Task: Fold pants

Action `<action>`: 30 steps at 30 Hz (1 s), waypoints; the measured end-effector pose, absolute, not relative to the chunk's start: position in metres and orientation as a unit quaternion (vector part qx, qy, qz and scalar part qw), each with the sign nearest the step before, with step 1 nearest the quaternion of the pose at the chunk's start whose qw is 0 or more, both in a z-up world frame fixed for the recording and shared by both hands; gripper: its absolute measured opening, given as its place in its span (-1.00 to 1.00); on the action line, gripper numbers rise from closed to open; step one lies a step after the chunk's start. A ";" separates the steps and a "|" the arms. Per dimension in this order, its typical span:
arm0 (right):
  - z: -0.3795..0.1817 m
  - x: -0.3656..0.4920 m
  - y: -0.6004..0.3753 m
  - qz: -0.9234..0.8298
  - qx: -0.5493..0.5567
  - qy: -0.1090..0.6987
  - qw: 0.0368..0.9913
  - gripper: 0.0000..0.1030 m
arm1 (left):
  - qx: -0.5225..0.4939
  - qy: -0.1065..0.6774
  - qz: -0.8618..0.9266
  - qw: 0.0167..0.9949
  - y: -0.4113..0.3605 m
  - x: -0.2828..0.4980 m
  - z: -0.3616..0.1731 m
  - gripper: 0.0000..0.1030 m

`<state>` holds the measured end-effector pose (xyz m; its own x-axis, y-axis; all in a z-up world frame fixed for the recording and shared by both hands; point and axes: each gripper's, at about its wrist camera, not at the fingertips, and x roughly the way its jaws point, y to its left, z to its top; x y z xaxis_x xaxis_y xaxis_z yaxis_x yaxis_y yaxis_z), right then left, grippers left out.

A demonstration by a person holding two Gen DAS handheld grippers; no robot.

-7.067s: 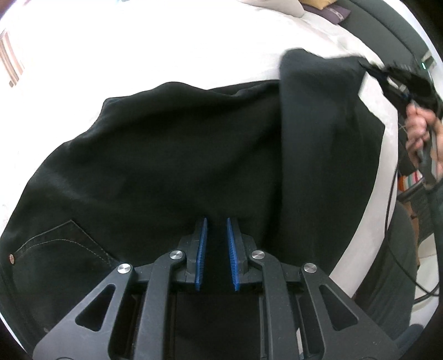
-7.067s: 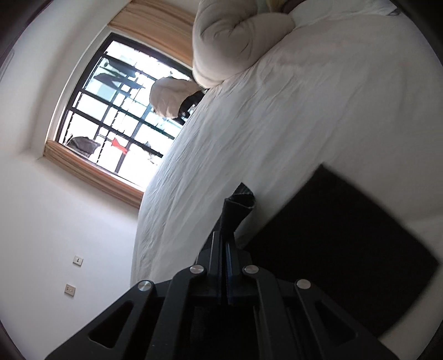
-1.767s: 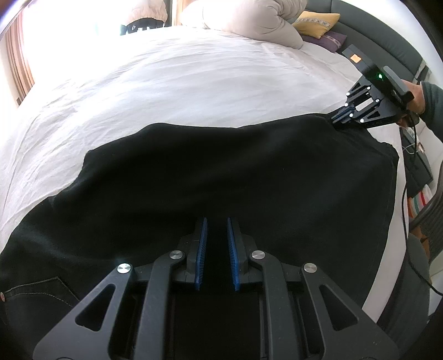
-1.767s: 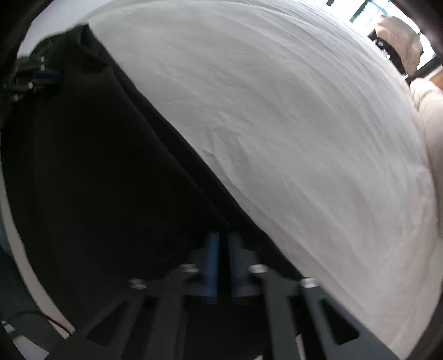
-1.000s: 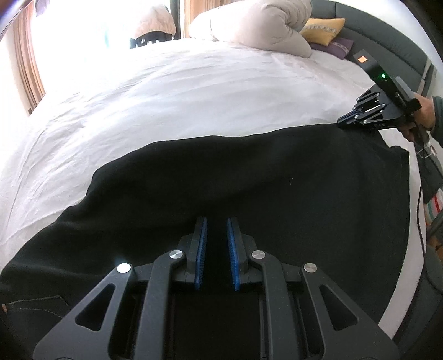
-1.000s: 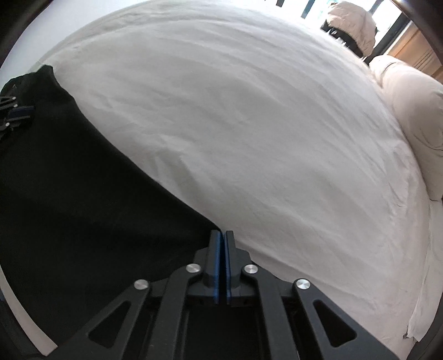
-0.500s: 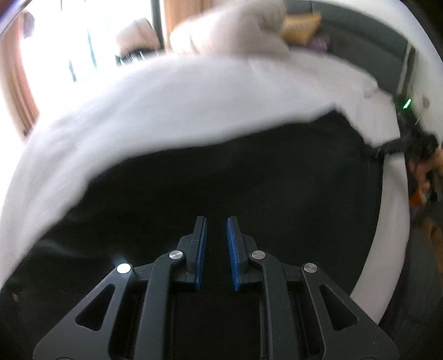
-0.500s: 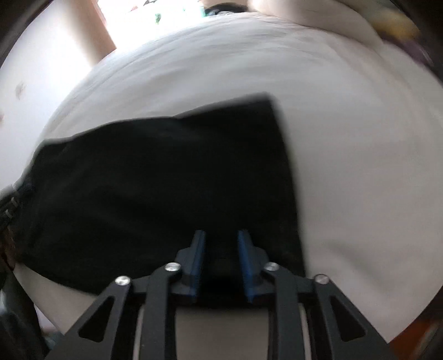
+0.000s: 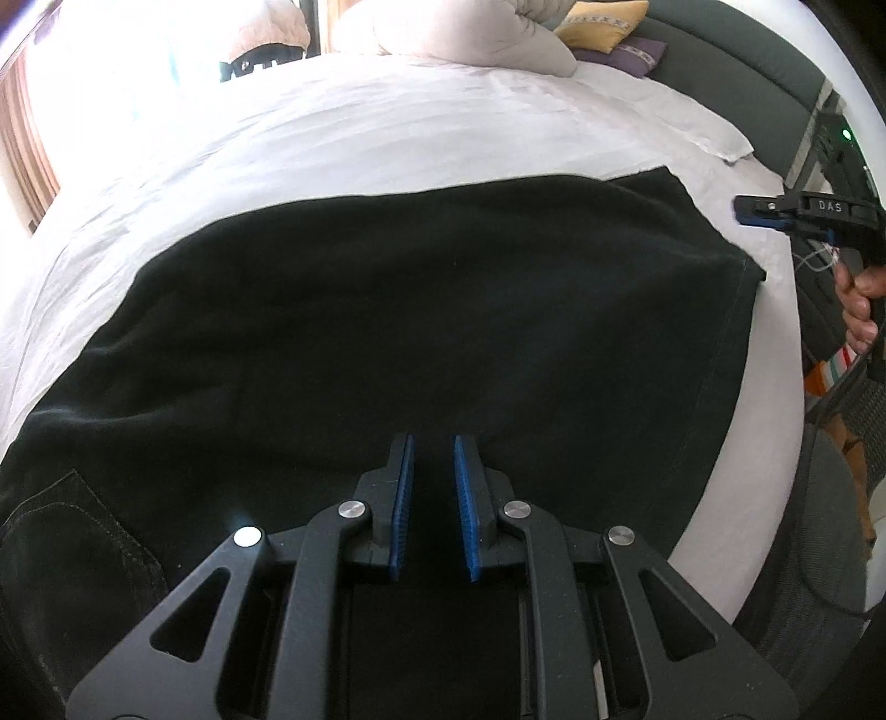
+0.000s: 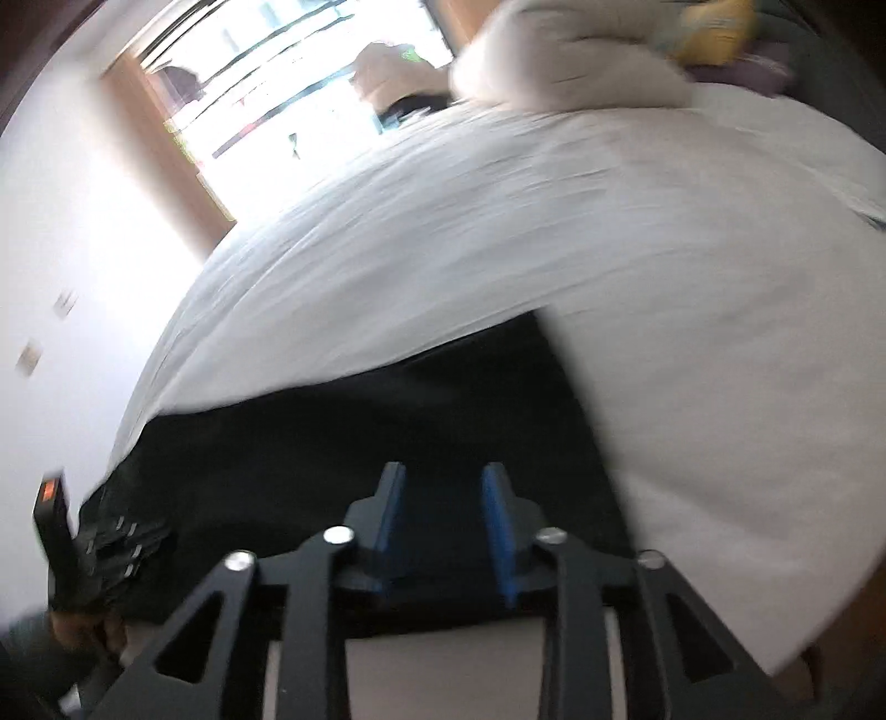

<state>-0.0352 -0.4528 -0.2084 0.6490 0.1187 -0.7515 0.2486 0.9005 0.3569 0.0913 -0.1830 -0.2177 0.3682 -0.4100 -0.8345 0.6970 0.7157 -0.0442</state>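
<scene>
Two claws frame the black pants, spread flat on the bed: the right claw has just parted and let go of the hem, empty, while the left claw stays narrow over the cloth, so this fold looks laid

Bedroom in a home.
Wide bed under a white sheet, dark upholstered headboard at far right. Bunched cream duvet, yellow cushion and purple cushion piled at its head. Barred window with wood frame beyond; wall sockets on the white wall.
</scene>
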 end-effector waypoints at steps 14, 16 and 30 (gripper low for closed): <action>-0.206 -0.050 -0.429 -0.047 0.239 0.435 0.867 -0.40 | 0.140 0.434 -0.355 0.816 -0.138 0.112 -0.183 -0.71; -0.203 -0.041 -0.395 0.026 0.242 0.421 0.874 0.28 | 0.131 0.431 -0.339 0.826 -0.137 0.136 -0.173 -0.71; -0.207 -0.039 -0.383 0.047 0.277 0.457 0.844 0.01 | 0.031 0.468 -0.316 0.825 -0.087 0.211 -0.199 -0.71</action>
<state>-0.0391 -0.3830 -0.2073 0.5770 0.3326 -0.7459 0.1733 0.8426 0.5099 0.2108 -0.0873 -0.1991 0.3624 -0.4916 -0.7918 0.5502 0.7986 -0.2440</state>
